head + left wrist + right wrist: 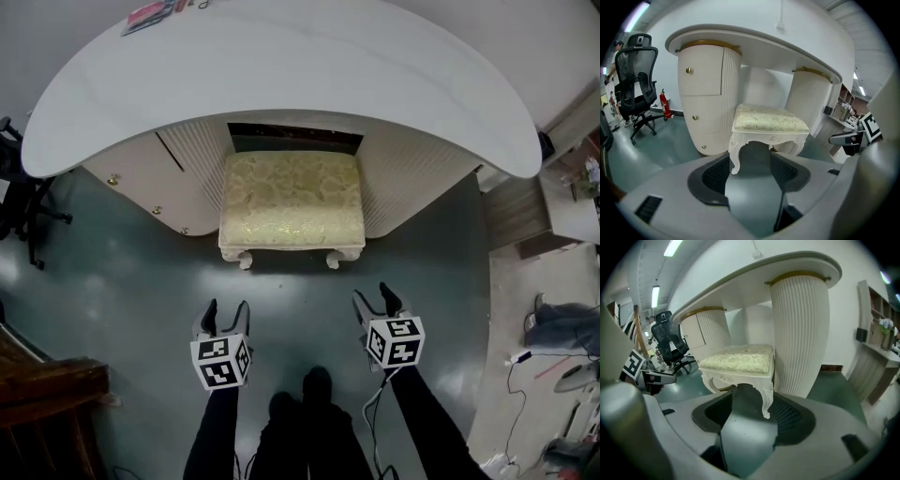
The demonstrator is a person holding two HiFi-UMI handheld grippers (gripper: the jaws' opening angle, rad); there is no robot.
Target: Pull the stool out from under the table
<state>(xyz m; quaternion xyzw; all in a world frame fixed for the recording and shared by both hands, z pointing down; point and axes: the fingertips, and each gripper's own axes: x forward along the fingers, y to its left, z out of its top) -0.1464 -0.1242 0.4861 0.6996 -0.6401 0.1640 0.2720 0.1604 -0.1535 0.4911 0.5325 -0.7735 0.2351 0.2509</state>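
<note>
The stool [292, 199] has a pale yellow-green patterned cushion and white carved legs. It stands on the floor with its back edge at the dark knee gap of the curved white table [281, 66], and most of its seat shows in front of the tabletop. My left gripper [225, 312] and right gripper [378, 302] hover over the floor a short way in front of the stool, both open with nothing between their fingers. The left gripper view looks at the stool [768, 123] past its jaws [750, 171]. In the right gripper view the stool [738, 358] stands beyond the jaws [747, 416].
A black office chair [637, 89] and a red fire extinguisher [664, 104] stand left of the table. A dark wooden piece [47, 394] is at lower left. Shelving [562, 206] and floor cables [525, 361] lie right. Small items [150, 14] rest on the tabletop.
</note>
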